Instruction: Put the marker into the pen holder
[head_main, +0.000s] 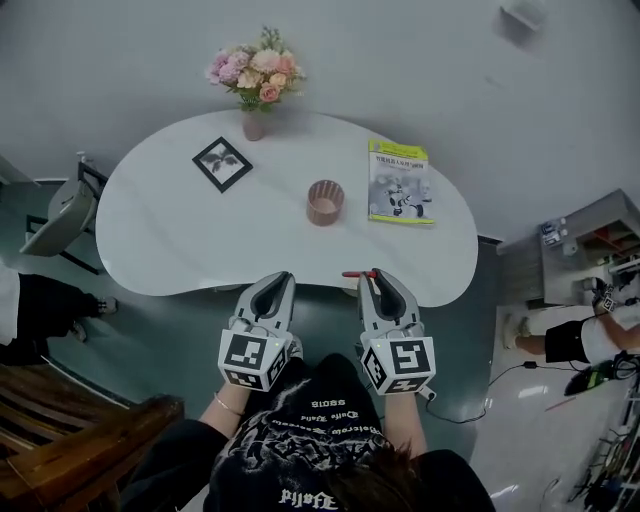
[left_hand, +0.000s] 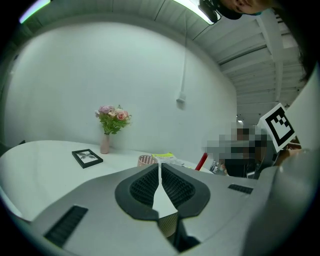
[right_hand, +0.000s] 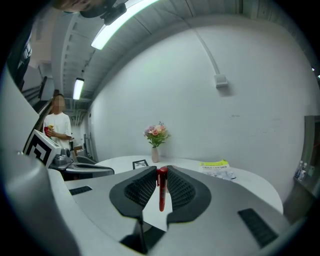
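Note:
A red marker (right_hand: 161, 190) stands between the pads of my right gripper (right_hand: 161, 171), which is shut on it. In the head view the marker (head_main: 354, 273) pokes out leftward from the right gripper (head_main: 372, 276) at the white table's (head_main: 170, 215) near edge. The brown pen holder (head_main: 325, 202) stands upright near the table's middle, beyond both grippers. My left gripper (head_main: 277, 281) hovers beside the right one, just left of it. Its jaws meet at the tip with nothing between them in the left gripper view (left_hand: 160, 166), where the pen holder (left_hand: 146, 160) shows ahead.
A yellow-topped booklet (head_main: 400, 182) lies right of the holder, a black picture frame (head_main: 222, 163) to its left, and a vase of flowers (head_main: 255, 85) at the far edge. A grey chair (head_main: 60, 215) stands at the table's left end, with wooden furniture (head_main: 70, 415) at lower left.

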